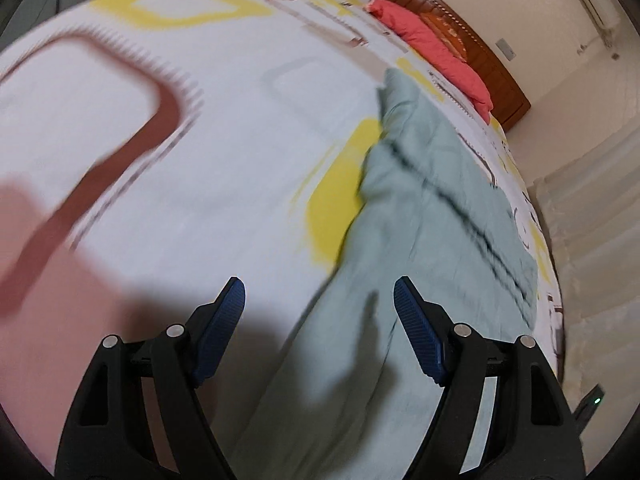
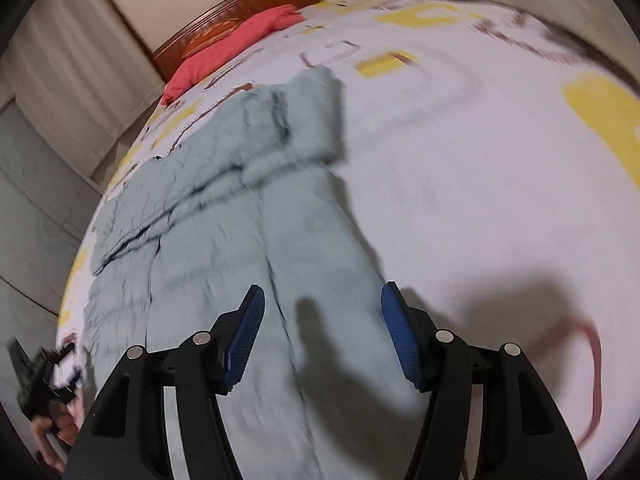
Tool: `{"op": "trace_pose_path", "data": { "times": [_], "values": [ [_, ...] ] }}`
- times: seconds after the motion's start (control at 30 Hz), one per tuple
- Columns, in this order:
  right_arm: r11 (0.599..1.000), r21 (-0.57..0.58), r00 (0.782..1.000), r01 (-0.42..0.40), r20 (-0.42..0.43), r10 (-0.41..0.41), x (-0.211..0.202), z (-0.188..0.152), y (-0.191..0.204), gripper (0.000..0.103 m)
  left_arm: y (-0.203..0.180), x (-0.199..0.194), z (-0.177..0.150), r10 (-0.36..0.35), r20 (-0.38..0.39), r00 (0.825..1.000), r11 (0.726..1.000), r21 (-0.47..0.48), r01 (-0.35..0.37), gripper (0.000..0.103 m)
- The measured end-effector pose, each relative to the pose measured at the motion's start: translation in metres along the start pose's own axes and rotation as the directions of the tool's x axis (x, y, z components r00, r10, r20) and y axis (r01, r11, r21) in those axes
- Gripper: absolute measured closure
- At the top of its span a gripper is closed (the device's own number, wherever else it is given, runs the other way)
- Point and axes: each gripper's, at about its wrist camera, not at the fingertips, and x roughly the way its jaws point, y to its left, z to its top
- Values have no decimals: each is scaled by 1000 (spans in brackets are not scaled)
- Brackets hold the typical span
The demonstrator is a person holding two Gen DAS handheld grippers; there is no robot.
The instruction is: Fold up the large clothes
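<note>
The bed point(image 2: 460, 168), white sheet w/ yellow and brown shapes, fills both views. The pale green garment point(image 2: 248, 216) lies flat on it (looks like trousers), long axis running from under the tongs away toward the headboard point(image 2: 248, 12). Left gripper point(image 1: 319, 292) and right gripper point(image 2: 322, 298) both tilt down over its near end, jaws apart, nothing between them. No readable writing.

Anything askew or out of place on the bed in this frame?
Yes: the pale green garment is rumpled, its upper part bunched and creased toward the red pillow rather than spread flat. Both grippers, left and right, are open above it, holding nothing.
</note>
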Motion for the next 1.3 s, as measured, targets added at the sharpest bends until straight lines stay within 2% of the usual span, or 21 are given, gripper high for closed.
{"op": "trace_pose_path", "data": {
  "times": [0.2,0.27,0.33,0.4,0.53,0.67,0.77,0.9,1.03,1.23,1.27,1.3],
  "values": [
    [992,103,997,-71,-18,74,-25,-45,-35,43,18,-29,-35,-66,19,998,996,-56,67,27],
    [987,125,995,-100,-5,101,-31,-56,-41,43,25,-32,-44,-134,-4,991,983,-123,132,27],
    [982,139,992,-126,-3,127,-34,-62,-48,43,31,-34,-52,-160,0,987,976,-149,158,28],
    [971,172,986,-167,1,169,-36,-67,-55,43,31,-35,-60,-165,0,986,976,-142,164,31],
    [934,241,963,-263,0,271,-39,-76,-63,43,31,-40,-73,-179,5,984,974,-140,178,32],
    [926,254,958,-278,6,286,-43,-77,-68,43,39,-44,-77,-195,12,981,964,-182,194,32],
    [902,312,950,-298,0,313,-47,-81,-77,43,46,-51,-81,-201,10,980,954,-225,198,32],
    [888,341,942,-307,-20,334,-51,-97,-78,42,46,-57,-94,-208,0,978,951,-236,202,32],
    [890,334,946,-311,15,325,-45,-95,-73,42,36,-50,-99,-214,-1,977,948,-239,208,32],
    [860,358,930,-365,89,357,-28,-79,-68,44,22,-33,-94,-243,42,969,931,-270,245,32],
    [862,355,932,-361,100,349,-29,-79,-68,45,22,-32,-94,-239,50,970,932,-269,243,36],
    [868,348,935,-355,115,336,-28,-77,-66,54,21,-29,-93,-231,59,971,935,-261,239,45]
  ]
}}
